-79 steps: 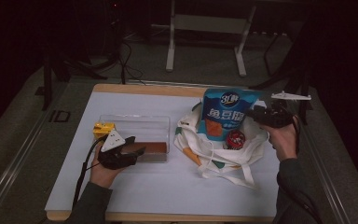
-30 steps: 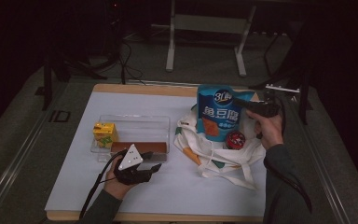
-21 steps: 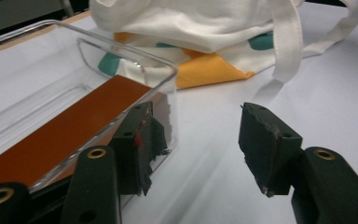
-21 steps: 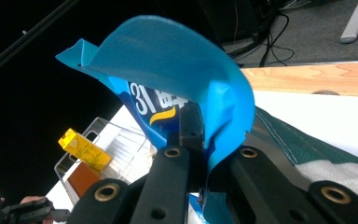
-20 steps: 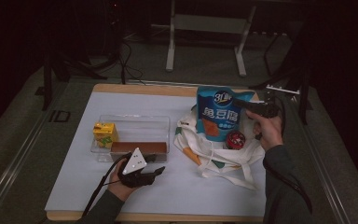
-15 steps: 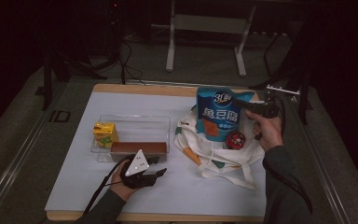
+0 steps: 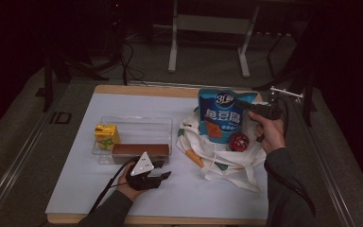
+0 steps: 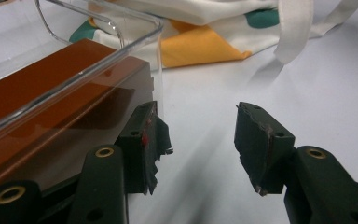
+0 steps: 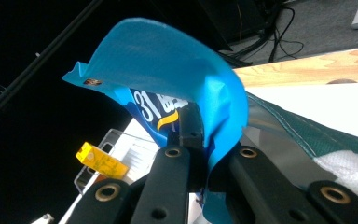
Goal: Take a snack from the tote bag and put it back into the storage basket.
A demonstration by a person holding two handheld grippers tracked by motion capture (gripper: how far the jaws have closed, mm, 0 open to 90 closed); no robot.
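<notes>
My right gripper (image 7: 241,103) is shut on the top edge of a blue snack bag (image 7: 221,118), holding it upright over a white tote bag (image 7: 208,153) with orange and green patches. In the right gripper view the blue snack bag (image 9: 168,60) folds over the closed jaws of that gripper (image 9: 205,135). My left gripper (image 7: 164,175) rests low on the table in front of a clear plastic box (image 7: 134,124). The left gripper (image 8: 200,135) is open; its jaws have just been closing a little, with nothing between them. A brown box (image 8: 37,93) lies inside the clear plastic box (image 8: 98,60).
A yellow juice carton (image 7: 106,135) stands at the clear box's left end beside the brown box (image 7: 140,150). A red round item (image 7: 239,141) lies on the tote bag. The white table (image 7: 75,189) has a wooden far edge (image 9: 307,65).
My left gripper has let go of the brown box, left it in the clear box, and drawn back toward the near edge, sinking a little. The right gripper has kept the snack bag still.
</notes>
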